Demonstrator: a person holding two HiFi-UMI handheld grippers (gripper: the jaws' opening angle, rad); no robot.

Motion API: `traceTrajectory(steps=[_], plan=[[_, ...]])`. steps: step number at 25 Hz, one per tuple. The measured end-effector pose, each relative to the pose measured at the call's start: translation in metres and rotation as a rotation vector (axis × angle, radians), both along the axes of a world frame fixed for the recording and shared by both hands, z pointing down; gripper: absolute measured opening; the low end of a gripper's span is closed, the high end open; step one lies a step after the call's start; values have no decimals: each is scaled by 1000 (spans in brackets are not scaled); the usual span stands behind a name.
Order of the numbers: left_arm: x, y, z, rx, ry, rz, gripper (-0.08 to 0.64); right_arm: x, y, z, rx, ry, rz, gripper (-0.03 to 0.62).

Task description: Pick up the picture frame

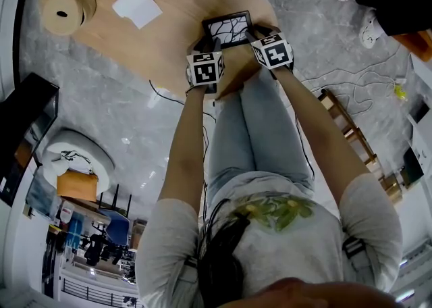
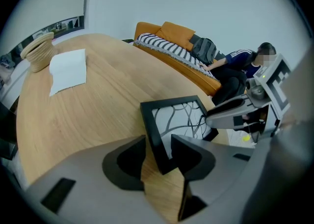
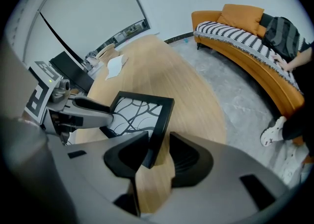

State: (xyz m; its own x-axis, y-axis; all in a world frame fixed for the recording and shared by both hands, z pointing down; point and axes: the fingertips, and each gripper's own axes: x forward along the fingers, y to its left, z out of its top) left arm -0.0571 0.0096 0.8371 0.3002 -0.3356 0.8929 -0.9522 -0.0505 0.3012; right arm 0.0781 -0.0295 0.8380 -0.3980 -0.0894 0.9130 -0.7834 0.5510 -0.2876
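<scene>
Picture frame: The picture frame (image 1: 228, 28) (image 2: 174, 115) (image 3: 137, 112) was a small rectangle with a black border around a pale panel crossed by dark, branching lines.
Where it lay: It sat flat on the oval wooden table (image 1: 169, 36) (image 2: 98, 110) (image 3: 191, 85), at the end nearest the standing person, between the two grippers.
Left gripper: The left gripper (image 1: 204, 44) (image 2: 159, 144) angled steeply down and pinched the frame's left border, one jaw outside it and the other over the panel.
Right gripper: The right gripper (image 1: 258, 32) (image 3: 157, 142) came down the same way on the opposite border and clamped it between its jaws.
Table edges: The rounded rim curved close past the frame on the right gripper's side, and the near rim ran just below both grippers.
Open room: Bare wood stretched away on the left gripper's side. A white sheet of paper (image 1: 137, 5) (image 2: 68, 70) and a round woven basket (image 1: 64, 11) (image 2: 39, 50) lay well apart from the frame.
Beyond the table: Grey stone floor (image 1: 317, 36) spread out with loose cables (image 1: 358, 100) across it. An orange sofa (image 2: 171, 34) (image 3: 235, 26) stood farther off with a person (image 2: 235, 61) on it.
</scene>
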Motion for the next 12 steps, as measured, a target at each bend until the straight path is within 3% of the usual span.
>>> traceTrajectory(steps=[7,9,12], plan=[[-1,0,0,-20,20,-6,158,-1,1,0,-10,12,-13,138],[-1,0,0,-21,25,-4,150,-2,3,0,-22,2,-9,106],[-2,2,2,-35,64,-38,117,-4,2,1,-30,-6,10,103]])
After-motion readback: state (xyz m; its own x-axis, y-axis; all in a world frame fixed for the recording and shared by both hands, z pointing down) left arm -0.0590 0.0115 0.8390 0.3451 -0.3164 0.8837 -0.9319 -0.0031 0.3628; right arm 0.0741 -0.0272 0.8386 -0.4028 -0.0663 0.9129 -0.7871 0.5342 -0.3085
